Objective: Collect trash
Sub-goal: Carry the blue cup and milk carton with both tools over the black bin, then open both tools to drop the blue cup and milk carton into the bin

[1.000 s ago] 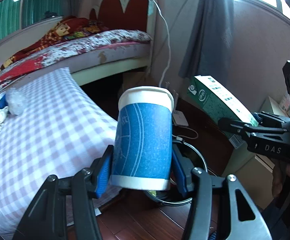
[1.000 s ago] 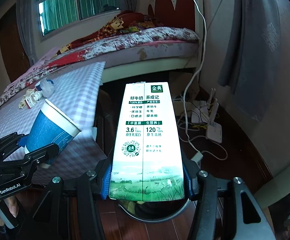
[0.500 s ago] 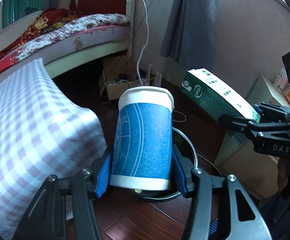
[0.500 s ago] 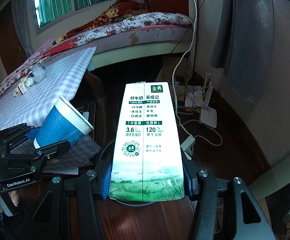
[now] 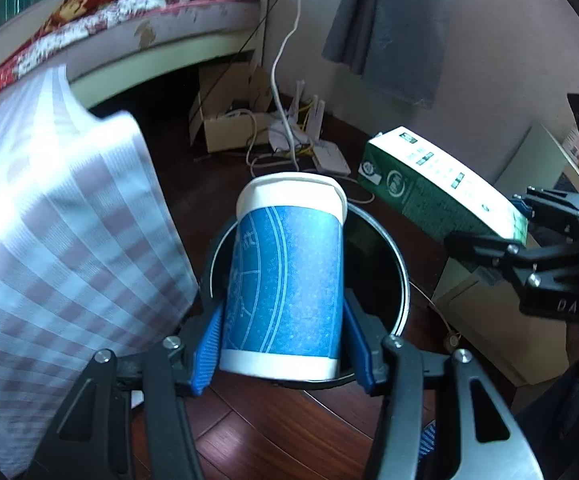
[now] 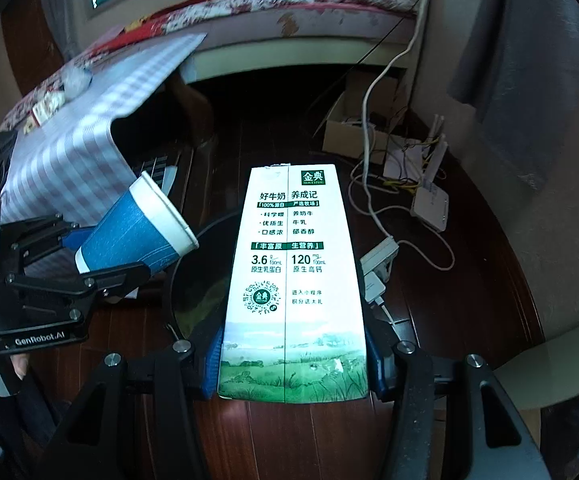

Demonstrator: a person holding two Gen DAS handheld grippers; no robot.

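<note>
Both tongs have dropped over the bin [image 5: 403,280], left tongs [image 5: 283,354] pinching the paper cup [image 5: 285,276], right tongs [image 6: 291,364] pinching the milk carton [image 6: 291,280], so release looks next.

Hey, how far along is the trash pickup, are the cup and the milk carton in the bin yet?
Not yet. Done: both pieces are picked up. In hand: the left tool grips the blue paper cup, the right tool grips the milk carton, both held over the round black bin on the floor. Left: release both; small items remain on the checked cloth.
</note>
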